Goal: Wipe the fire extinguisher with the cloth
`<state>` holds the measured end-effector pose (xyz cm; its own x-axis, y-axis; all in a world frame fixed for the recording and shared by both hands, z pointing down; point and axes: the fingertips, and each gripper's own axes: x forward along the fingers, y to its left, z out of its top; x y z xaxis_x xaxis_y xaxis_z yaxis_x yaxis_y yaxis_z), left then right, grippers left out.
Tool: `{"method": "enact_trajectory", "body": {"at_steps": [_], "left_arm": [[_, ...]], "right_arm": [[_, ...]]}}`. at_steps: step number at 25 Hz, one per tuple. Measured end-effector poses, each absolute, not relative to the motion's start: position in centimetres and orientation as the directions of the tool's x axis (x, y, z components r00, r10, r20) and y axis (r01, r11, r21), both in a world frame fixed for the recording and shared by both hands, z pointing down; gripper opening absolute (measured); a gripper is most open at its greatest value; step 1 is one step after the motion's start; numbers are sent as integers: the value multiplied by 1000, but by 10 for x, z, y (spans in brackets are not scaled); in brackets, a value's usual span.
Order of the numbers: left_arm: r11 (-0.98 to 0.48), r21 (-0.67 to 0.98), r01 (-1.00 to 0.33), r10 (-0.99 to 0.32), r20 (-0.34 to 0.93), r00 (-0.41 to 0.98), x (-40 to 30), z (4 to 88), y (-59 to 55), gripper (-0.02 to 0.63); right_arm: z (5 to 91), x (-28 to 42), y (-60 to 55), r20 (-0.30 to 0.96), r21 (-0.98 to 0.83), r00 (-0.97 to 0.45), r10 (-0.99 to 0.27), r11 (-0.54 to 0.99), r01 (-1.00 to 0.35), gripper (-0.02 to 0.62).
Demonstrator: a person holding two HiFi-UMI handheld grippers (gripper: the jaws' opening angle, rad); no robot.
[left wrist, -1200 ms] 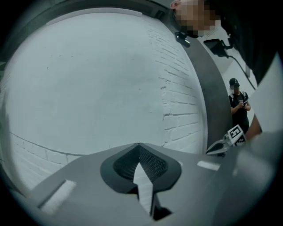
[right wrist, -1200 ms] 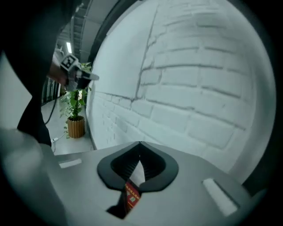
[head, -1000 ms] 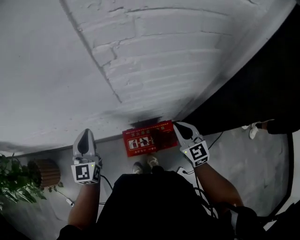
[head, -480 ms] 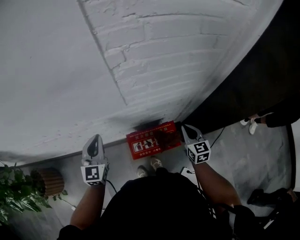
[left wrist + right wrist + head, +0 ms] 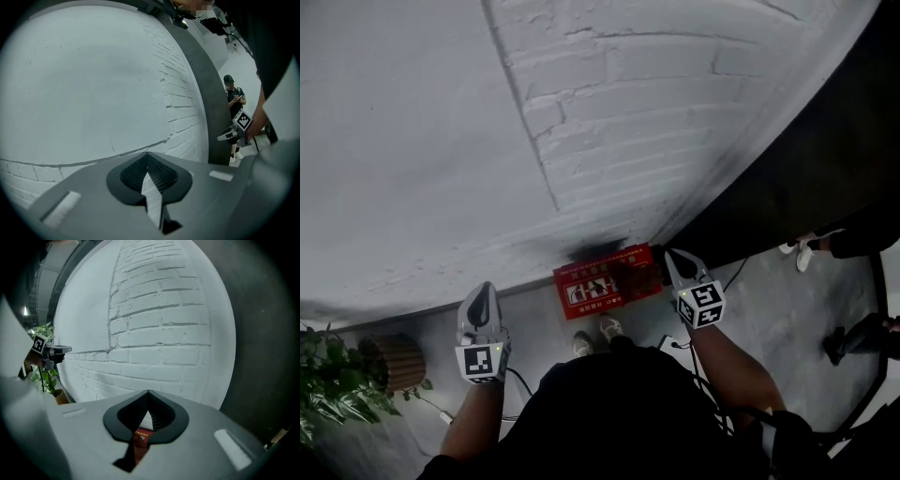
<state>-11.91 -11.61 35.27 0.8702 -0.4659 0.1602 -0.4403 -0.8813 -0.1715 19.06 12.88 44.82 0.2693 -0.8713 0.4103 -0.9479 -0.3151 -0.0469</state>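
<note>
A red fire extinguisher box (image 5: 592, 283) with white print stands on the floor against the white brick wall (image 5: 628, 112). No cloth shows in any view. My left gripper (image 5: 483, 291) hangs over the floor to the left of the box, its jaws shut and empty. My right gripper (image 5: 673, 257) is at the box's right end, also shut with nothing held. In the right gripper view a strip of the red box (image 5: 141, 437) shows below the closed right gripper (image 5: 148, 394). The left gripper view shows the closed left gripper (image 5: 148, 157) facing bare wall.
A potted plant (image 5: 328, 389) and a wicker pot (image 5: 394, 354) stand at the left. A dark panel (image 5: 806, 159) runs along the right. My own shoes (image 5: 600, 328) are just before the box. Another person's feet (image 5: 804, 251) are at the right, and a cable (image 5: 727, 279) lies on the floor.
Both grippers have sunk a little toward the floor. The right gripper has rolled and now sits at the box's right end. The left one has drifted slightly right.
</note>
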Motion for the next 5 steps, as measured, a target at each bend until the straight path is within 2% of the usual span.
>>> {"method": "enact_trajectory", "body": {"at_steps": [5], "left_arm": [[-876,-194,-442,-472,150,869,-118,352,-117,0]], "right_arm": [[451,183,135,436,-51,247,-865,-298,-953,0]]}}
